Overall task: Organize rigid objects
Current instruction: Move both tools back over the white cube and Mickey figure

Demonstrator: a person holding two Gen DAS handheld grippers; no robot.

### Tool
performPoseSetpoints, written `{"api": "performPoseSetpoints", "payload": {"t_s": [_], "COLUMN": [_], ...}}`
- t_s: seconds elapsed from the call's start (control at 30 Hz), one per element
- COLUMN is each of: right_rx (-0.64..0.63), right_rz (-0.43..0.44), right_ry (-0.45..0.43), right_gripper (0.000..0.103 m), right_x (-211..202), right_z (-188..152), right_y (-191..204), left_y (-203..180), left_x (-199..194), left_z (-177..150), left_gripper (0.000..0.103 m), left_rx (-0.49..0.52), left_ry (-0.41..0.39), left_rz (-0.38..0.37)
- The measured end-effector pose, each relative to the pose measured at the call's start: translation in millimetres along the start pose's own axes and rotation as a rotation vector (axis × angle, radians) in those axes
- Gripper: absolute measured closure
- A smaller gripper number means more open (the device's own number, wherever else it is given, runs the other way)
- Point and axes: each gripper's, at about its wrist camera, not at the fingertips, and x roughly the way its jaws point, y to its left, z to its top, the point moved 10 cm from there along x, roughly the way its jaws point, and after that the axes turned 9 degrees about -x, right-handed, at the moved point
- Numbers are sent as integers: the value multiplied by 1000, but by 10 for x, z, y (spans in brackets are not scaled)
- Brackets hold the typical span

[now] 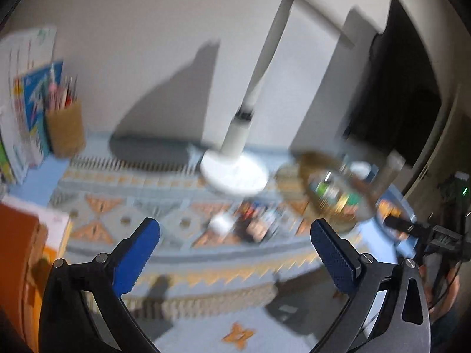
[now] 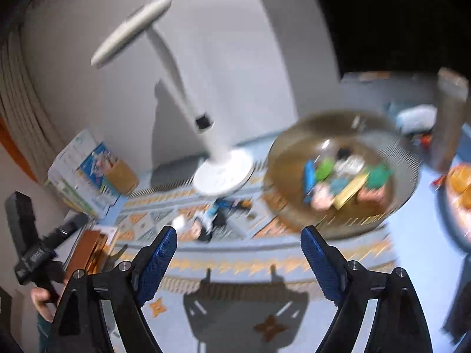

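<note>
In the left wrist view, the left gripper (image 1: 235, 235) stands with its blue-padded jaws spread wide and nothing between them. Beyond the gap, out on the pale blue patterned tablecloth (image 1: 132, 203), lies a blurred cluster of small colourful rigid objects (image 1: 253, 220), apart from both pads and slightly nearer the right-hand one. Behind it stands the round base of a white desk lamp (image 1: 235, 176). To the right of the lamp sits a round woven basket (image 1: 332, 188) holding more bright small items, too smeared to name. At the far left, a tan cup of pencils (image 1: 64, 129) stands beside upright books. The right gripper (image 1: 412, 229) shows at the right edge; its jaws cannot be read here.

In the right wrist view, the right gripper (image 2: 238, 250) is likewise parted and empty. The loose objects (image 2: 212, 217) lie ahead on the cloth (image 2: 412, 235), just past the left-hand pad's tip. The basket (image 2: 294, 203) sits ahead to the right, the lamp base (image 2: 223, 173) behind the cluster. A hand (image 2: 41, 297) grasps the left gripper's black handle at the lower left.
</note>
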Motion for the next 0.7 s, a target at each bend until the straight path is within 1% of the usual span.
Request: {"api": "performPoseSetpoints", "payload": {"t_s": [0.07, 0.13, 0.2, 0.27, 0.33, 0.4, 0.43, 0.5, 0.53, 0.6, 0.7], "right_rx": [14, 27, 26, -2, -73, -163, -191, -184, -189, -214, -230], "right_rz": [11, 18, 15, -10, -91, -185, -208, -170, -165, -190, -169], "right_ry": [45, 102, 139, 143, 132, 118, 125, 129, 129, 132, 159], "right_gripper": [18, 18, 18, 18, 18, 18, 18, 18, 18, 18, 18], "right_x": [180, 396, 580, 684, 785, 854, 884, 936, 951, 978, 1040], "right_z": [-162, -345, -491, -575, -652, -690, -724, -760, -765, -766, -809], "right_y": [41, 64, 64, 25, -24, -80, -100, -87, -85, -93, -53], "left_y": [202, 375, 484, 575, 606, 597, 592, 591, 598, 598, 550], "left_x": [243, 385, 479, 539, 568, 579, 570, 573, 581, 615, 649], "left_z": [-293, -489, -629, -723, -786, -806, -810, -801, -797, -818, -857], "left_gripper": [1, 1, 1, 1, 1, 1, 1, 1, 1, 1, 1], "left_rx": [7, -20, -57, -73, -51, -55, -60, -72, -77, -71, -34], "left_ry": [82, 124, 140, 138, 145, 157, 158, 158, 162, 177, 200], "left_rz": [35, 58, 56, 64, 79, 55, 42, 35, 40, 51, 62]}}
